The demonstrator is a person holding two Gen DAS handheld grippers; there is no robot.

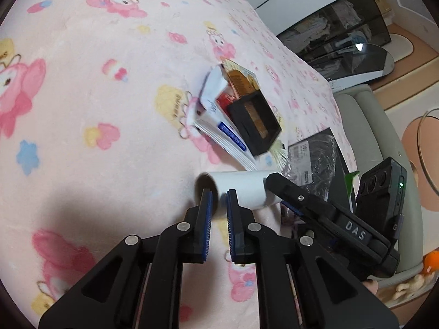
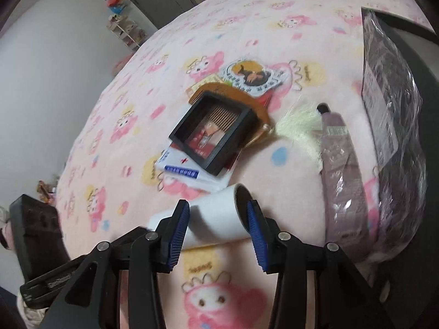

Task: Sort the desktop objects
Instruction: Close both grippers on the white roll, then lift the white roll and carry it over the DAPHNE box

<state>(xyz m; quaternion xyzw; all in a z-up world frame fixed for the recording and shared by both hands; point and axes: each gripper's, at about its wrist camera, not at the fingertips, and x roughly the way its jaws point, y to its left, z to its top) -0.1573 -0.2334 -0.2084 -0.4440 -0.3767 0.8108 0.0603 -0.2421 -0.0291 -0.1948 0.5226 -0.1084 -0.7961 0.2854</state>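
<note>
A white paper roll [image 1: 241, 189] lies on the pink cartoon blanket [image 1: 96, 109]. My left gripper [image 1: 218, 194] is at its open end, jaws narrowly parted around the end wall. My right gripper [image 2: 218, 213] has its jaws on either side of the roll [image 2: 214, 216], shut on it. Beyond lies a pile: a black square frame [image 1: 255, 120], a wooden comb [image 1: 241, 81], a white booklet [image 1: 227, 139] and a round sticker [image 2: 249, 76]. The same frame [image 2: 214, 134] shows in the right wrist view.
A purple tube [image 2: 343, 170] in plastic and a pale tassel [image 2: 299, 126] lie right of the pile. A dark wrapped package [image 2: 392, 109] sits at the blanket's right edge. The bed's edge and floor [image 1: 406, 63] are to the right in the left wrist view.
</note>
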